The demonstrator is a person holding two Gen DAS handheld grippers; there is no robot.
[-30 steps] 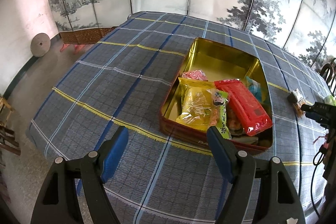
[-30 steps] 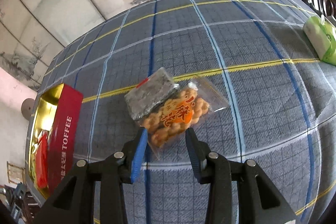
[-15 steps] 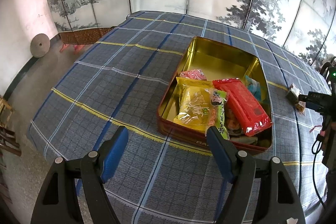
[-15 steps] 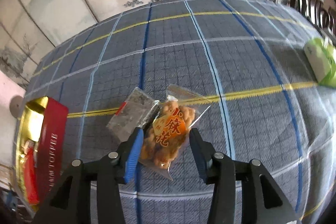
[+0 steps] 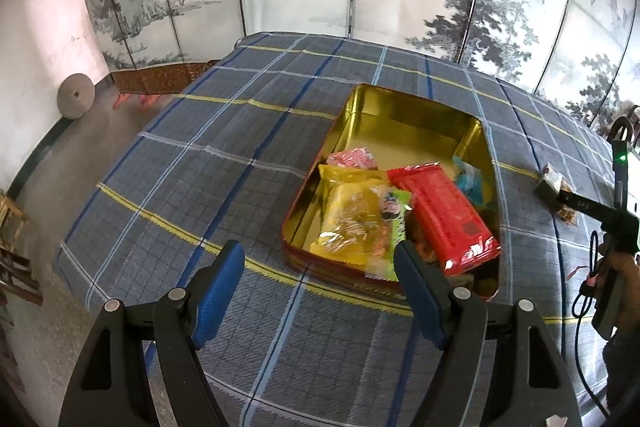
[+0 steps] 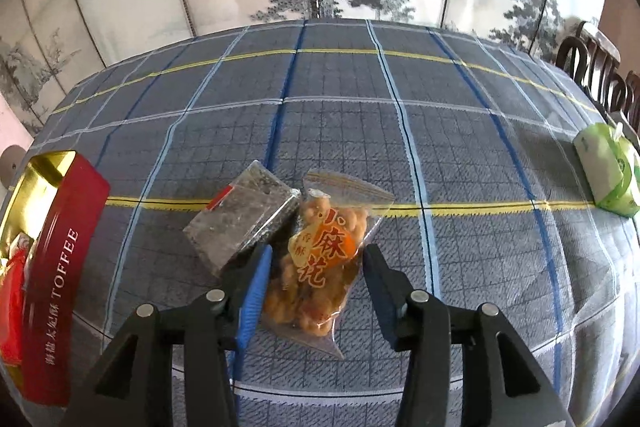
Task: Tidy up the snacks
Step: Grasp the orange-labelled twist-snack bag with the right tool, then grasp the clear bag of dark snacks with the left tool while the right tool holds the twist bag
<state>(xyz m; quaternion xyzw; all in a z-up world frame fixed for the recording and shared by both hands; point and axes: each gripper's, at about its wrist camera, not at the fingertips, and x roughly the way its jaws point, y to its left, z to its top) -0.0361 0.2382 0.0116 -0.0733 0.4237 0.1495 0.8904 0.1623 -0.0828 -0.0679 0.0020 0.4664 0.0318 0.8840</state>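
Right gripper (image 6: pixel 316 269), jaws just opening, straddles the twist-snack bag (image 6: pixel 320 267) unpinched. Left gripper (image 5: pixel 320 267) hangs spread, empty. Closing may snag the neighbouring grey packet (image 6: pixel 244 215).

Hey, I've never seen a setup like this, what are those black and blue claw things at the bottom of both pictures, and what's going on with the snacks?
Each claw is a hand-held gripper carried by a person, with a camera behind its two fingers. One picture looks along the left hand-held gripper: open, empty, above the checked tablecloth near a red toffee tin already holding packets. The other looks along the right hand-held gripper. Its jaws have just been opening and now straddle a clear bag of fried twists lying on the cloth, without pinching it. A grey packet lies beside the bag; a green tissue pack sits farther right.
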